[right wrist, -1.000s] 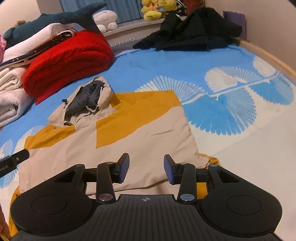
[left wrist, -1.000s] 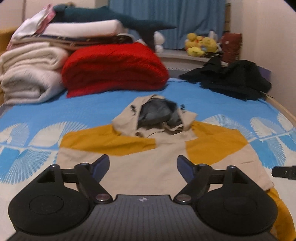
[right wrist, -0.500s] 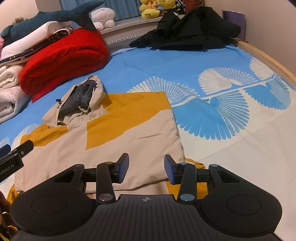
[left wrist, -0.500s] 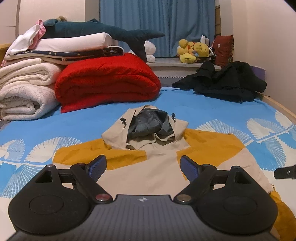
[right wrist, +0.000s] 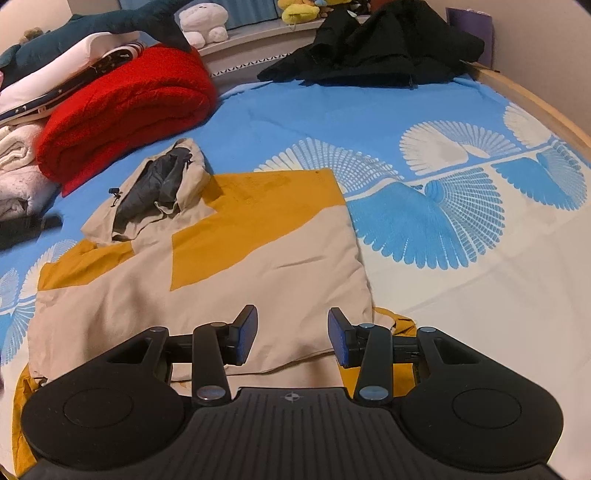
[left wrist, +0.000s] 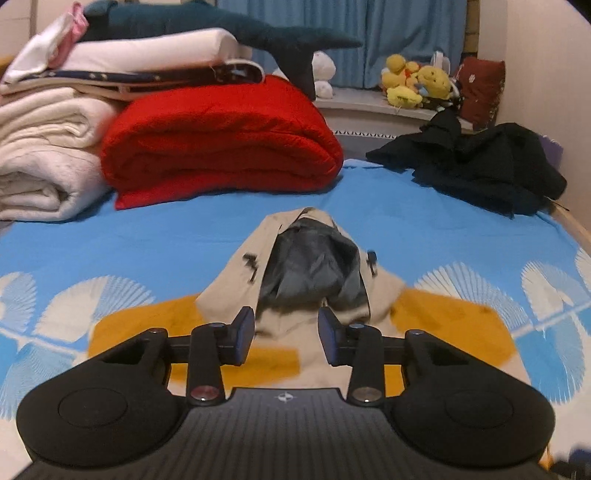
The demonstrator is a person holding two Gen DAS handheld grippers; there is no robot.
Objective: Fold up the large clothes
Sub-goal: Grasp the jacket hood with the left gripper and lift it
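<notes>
Mostly the frames show a bed (left wrist: pixel 424 221) covered with a blue sheet that has white fan patterns. On it, in the centre of both views, lies the beige and yellow hooded jacket (right wrist: pixel 229 266), spread flat with its hood (left wrist: pixel 310 266) toward the top of the frame; the grey lining of the hood is visible.

At the upper left sits a folded red blanket (left wrist: pixel 221 140), next to a pile of white blankets (left wrist: pixel 40 158), and a dark plush shark (left wrist: pixel 229 26) lies on top of the pile. At the upper right a heap of black clothes (left wrist: pixel 480 166) rests near the wall. Behind, blue curtains (left wrist: pixel 402 33) hang over a sill with yellow plush toys (left wrist: pixel 413 85).

The left tool (left wrist: pixel 286 336) hovers above the jacket just below the hood; its jaws have just been closing, now stand half apart, and nothing is between them. The right tool (right wrist: pixel 293 336) is also half open and empty, above the lower hem of the jacket.

The near edge of the jacket is hidden behind both tool bodies. At the left edge of the right view a dark blurred object is cut off, and I cannot say what it is.
</notes>
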